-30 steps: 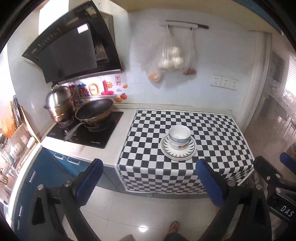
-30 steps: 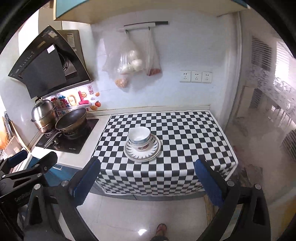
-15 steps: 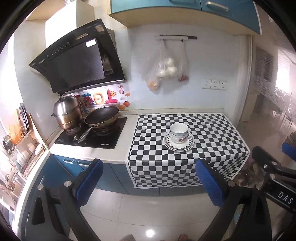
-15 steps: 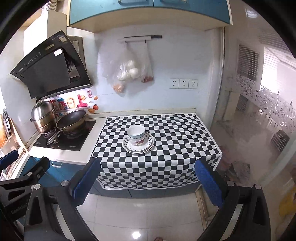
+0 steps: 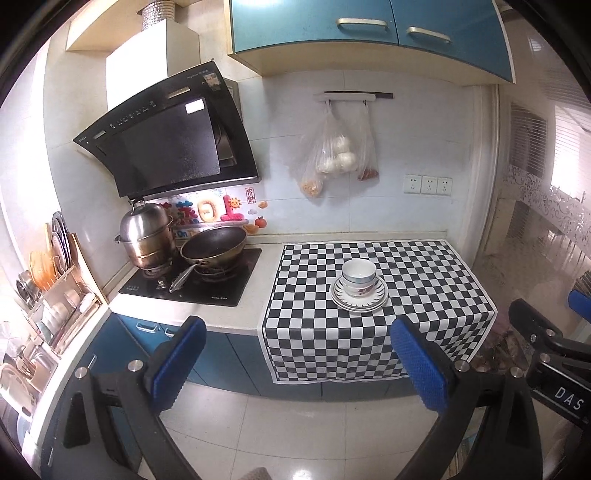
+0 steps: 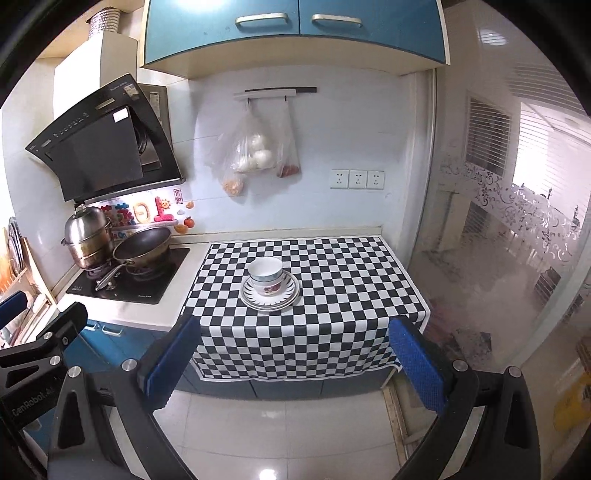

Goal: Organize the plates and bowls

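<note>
White bowls (image 5: 358,277) (image 6: 265,277) sit nested in a stack on stacked white plates (image 5: 359,300) (image 6: 270,300) with a rayed rim pattern, on the black-and-white checked cloth (image 5: 413,273) (image 6: 340,266) covering the counter. My left gripper (image 5: 298,360) is open and empty, well back from the counter over the floor. My right gripper (image 6: 293,358) is open and empty too, also away from the counter. Each gripper shows at the edge of the other's view.
A stove (image 5: 192,282) with a steel steamer pot (image 5: 147,236) and a dark wok (image 5: 214,245) is left of the cloth. A range hood (image 5: 166,147), hanging bags (image 5: 334,155), blue upper cabinets (image 6: 295,29) and a dish rack (image 5: 48,295) surround the counter. A glass door (image 6: 498,240) stands right.
Both grippers have pulled back and up from the counter, so the stack looks smaller and the upper cabinets have come into view. The bowls and plates have not moved.
</note>
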Action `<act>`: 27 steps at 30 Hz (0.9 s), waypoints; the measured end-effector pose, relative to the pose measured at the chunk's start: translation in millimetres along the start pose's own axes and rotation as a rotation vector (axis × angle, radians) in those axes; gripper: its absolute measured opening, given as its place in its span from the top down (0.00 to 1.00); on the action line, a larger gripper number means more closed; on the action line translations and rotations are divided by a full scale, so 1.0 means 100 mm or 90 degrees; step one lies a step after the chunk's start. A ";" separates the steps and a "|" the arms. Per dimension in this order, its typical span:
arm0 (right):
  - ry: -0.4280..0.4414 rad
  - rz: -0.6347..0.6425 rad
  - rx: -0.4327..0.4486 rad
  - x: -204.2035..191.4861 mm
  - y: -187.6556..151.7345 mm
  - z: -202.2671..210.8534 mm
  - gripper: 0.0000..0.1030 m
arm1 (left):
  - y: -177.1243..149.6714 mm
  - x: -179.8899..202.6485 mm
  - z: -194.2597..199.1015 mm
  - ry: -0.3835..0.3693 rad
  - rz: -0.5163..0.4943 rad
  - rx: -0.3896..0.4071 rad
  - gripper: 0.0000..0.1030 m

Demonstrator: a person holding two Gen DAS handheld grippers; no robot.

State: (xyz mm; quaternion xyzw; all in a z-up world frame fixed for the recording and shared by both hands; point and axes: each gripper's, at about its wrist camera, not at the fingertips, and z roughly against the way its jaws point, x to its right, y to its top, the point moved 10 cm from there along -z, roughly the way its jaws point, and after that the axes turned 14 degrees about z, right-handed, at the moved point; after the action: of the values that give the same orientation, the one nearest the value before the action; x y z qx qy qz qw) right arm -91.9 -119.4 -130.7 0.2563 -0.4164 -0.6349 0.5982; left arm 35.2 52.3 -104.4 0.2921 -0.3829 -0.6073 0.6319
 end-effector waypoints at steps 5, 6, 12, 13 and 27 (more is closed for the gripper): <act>-0.009 -0.003 -0.006 0.14 -0.04 -0.01 0.00 | -0.01 0.05 0.00 0.000 0.004 0.001 0.01; -0.010 -0.003 -0.007 0.17 -0.04 -0.01 0.00 | -0.01 0.06 0.00 -0.001 0.006 -0.001 0.01; -0.009 -0.004 -0.012 0.26 -0.03 -0.10 0.00 | -0.03 0.10 -0.03 0.002 0.003 -0.004 0.01; -0.009 -0.004 -0.012 0.26 -0.03 -0.11 0.00 | -0.04 0.10 -0.03 0.001 0.003 -0.005 0.01; -0.008 -0.012 -0.017 0.33 -0.04 -0.21 0.00 | -0.01 0.10 -0.08 0.005 0.000 -0.007 0.01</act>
State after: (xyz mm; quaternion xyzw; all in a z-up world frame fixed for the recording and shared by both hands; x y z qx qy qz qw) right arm -81.9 -156.9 -139.8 0.2483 -0.4095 -0.6474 0.5929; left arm 41.2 41.4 -108.9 0.2908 -0.3771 -0.6082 0.6351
